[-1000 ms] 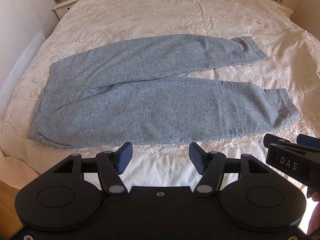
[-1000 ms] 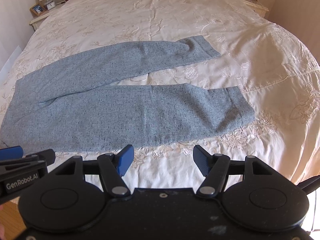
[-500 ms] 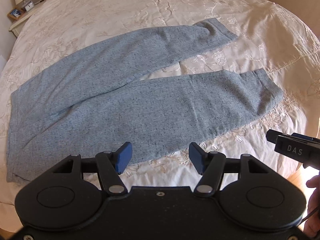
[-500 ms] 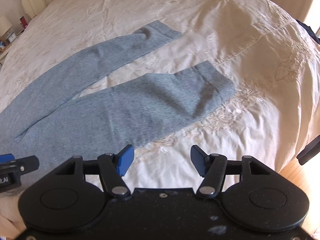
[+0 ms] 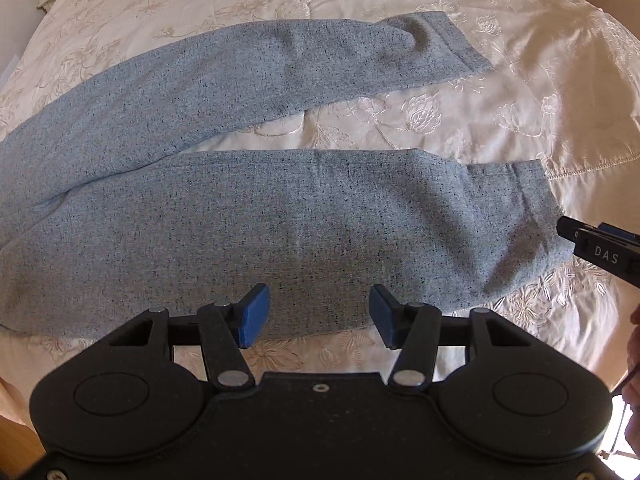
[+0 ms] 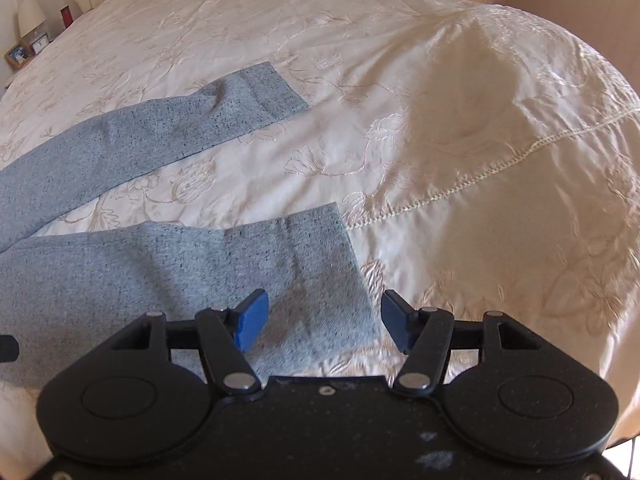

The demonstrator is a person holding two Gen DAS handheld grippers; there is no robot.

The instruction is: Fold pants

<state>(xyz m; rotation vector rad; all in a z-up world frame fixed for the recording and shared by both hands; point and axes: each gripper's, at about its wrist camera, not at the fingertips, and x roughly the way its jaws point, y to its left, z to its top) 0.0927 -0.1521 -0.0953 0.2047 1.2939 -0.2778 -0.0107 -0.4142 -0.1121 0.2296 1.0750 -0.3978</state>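
Your pants lie flat on the bed, legs spread in a narrow V, cuffs toward the right. Your left gripper hangs over the near edge of the near leg, about midway along it; its jaws are closing, with nothing pinched between them, cloth only below. Your right gripper stands wide over the near corner of that leg's cuff, pads clear of the fabric. The far leg lies well apart from both tools.
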